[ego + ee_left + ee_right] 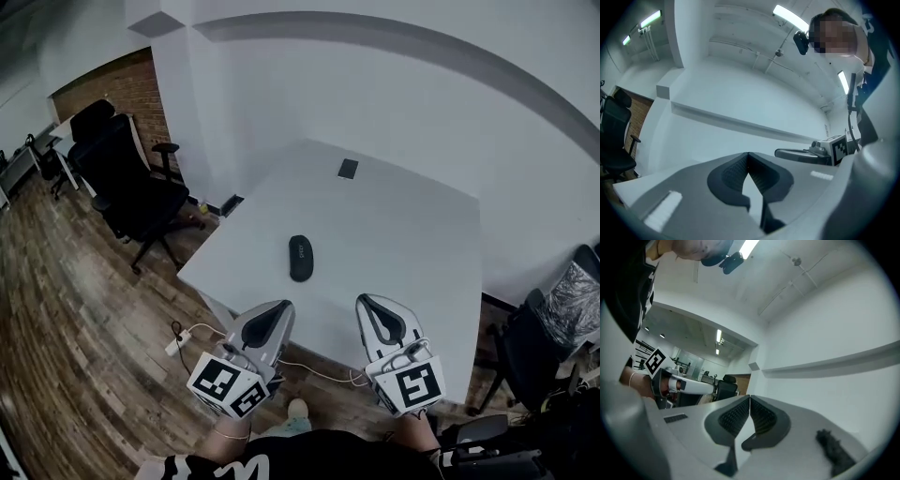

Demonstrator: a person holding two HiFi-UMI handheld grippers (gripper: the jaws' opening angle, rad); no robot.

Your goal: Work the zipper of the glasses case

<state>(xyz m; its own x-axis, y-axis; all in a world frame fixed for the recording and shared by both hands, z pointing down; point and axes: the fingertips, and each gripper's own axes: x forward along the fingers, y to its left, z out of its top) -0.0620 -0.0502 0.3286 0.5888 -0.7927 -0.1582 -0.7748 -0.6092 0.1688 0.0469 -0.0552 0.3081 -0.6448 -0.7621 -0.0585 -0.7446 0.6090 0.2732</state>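
Observation:
A black oval glasses case [300,258] lies flat near the middle of the white table [403,234] in the head view. My left gripper [271,315] hangs at the table's near edge, below and slightly left of the case, jaws shut with nothing in them. My right gripper [379,314] hovers over the near edge to the right of the case, also shut and empty. Both point up and away, so the left gripper view shows only its closed tips [748,153] against wall and ceiling, and the right gripper view its closed tips [749,397]. The case's zipper cannot be made out.
A small dark flat object [348,169] lies near the table's far edge. Black office chairs [131,187] stand on the wooden floor to the left, another chair [548,328] at the right. A white power strip with cable [178,342] lies on the floor by the table.

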